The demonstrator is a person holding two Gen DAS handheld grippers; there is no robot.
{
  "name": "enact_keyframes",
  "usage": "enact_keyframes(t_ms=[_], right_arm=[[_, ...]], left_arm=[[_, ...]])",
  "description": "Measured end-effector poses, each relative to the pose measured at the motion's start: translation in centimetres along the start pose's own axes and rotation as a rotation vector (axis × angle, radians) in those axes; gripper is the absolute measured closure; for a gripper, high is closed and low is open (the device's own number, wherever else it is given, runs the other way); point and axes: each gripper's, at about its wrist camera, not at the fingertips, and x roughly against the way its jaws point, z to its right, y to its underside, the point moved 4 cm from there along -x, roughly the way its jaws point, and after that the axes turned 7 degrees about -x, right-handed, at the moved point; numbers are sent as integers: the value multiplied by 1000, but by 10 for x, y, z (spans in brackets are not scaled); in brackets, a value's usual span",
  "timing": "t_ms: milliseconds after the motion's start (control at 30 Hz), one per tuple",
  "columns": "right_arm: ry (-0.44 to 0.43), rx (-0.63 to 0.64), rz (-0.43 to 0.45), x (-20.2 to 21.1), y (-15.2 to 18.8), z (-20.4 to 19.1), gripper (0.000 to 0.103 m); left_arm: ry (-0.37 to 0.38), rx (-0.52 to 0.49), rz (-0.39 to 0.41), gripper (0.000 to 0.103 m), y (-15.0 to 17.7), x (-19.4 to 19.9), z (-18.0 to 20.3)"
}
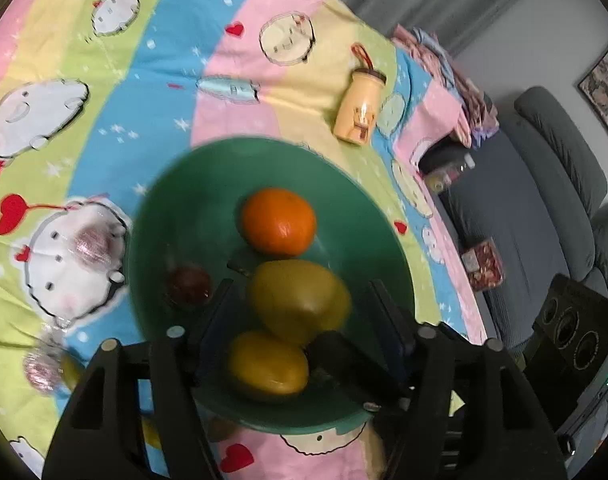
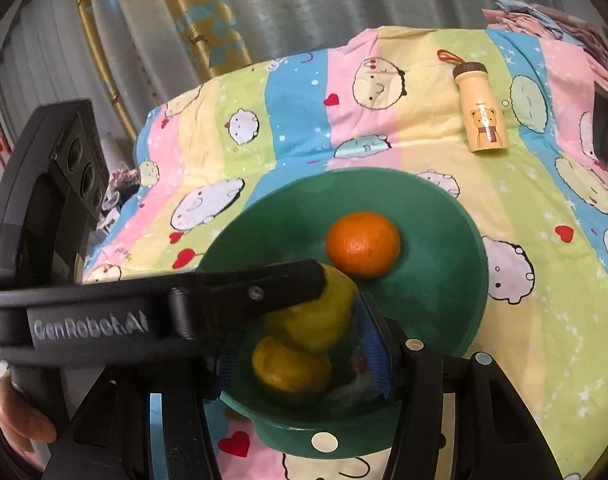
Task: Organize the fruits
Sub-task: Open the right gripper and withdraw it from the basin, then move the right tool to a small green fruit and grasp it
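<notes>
A green bowl (image 1: 176,208) sits on a cartoon-print cloth. In it lie an orange (image 1: 279,221), a yellow-green pear (image 1: 300,300), a yellow lemon-like fruit (image 1: 268,364) and a small dark red fruit (image 1: 190,285). My left gripper (image 1: 300,304) hovers over the bowl, jaws open on either side of the pear without clamping it. In the right wrist view the bowl (image 2: 444,240) holds the orange (image 2: 363,244), the pear (image 2: 324,312) and the yellow fruit (image 2: 292,368). My right gripper (image 2: 296,352) is open at the bowl's near side. The left gripper's finger (image 2: 264,284) crosses over the pear.
A cream bear-print bottle (image 1: 360,110) lies on the cloth behind the bowl; it also shows in the right wrist view (image 2: 484,114). Shiny wrapped items (image 1: 44,368) lie left of the bowl. A grey sofa (image 1: 544,184) and a speaker (image 1: 572,328) stand to the right.
</notes>
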Motion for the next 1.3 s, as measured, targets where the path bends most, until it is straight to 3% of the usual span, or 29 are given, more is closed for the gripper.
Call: enact_keyframes(t_ms=[133, 300, 433, 633, 867, 1133, 1300], right_arm=[[-4, 1, 54, 17, -7, 1, 39], [-58, -57, 132, 46, -16, 10, 37], [-68, -99, 198, 69, -20, 19, 33], [-60, -95, 224, 80, -16, 18, 33], [-53, -56, 189, 75, -6, 11, 33], [-105, 34, 140, 67, 12, -22, 33], [-110, 76, 68, 54, 34, -34, 33]], left_arm=[[-9, 6, 45, 27, -5, 23, -7], [-80, -3, 116, 20, 0, 64, -25], [-145, 5, 152, 20, 11, 90, -43], [-217, 29, 184, 20, 36, 123, -71], [-272, 83, 207, 20, 69, 145, -105], [-215, 137, 170, 20, 93, 136, -121], [-194, 75, 131, 20, 99, 123, -104]])
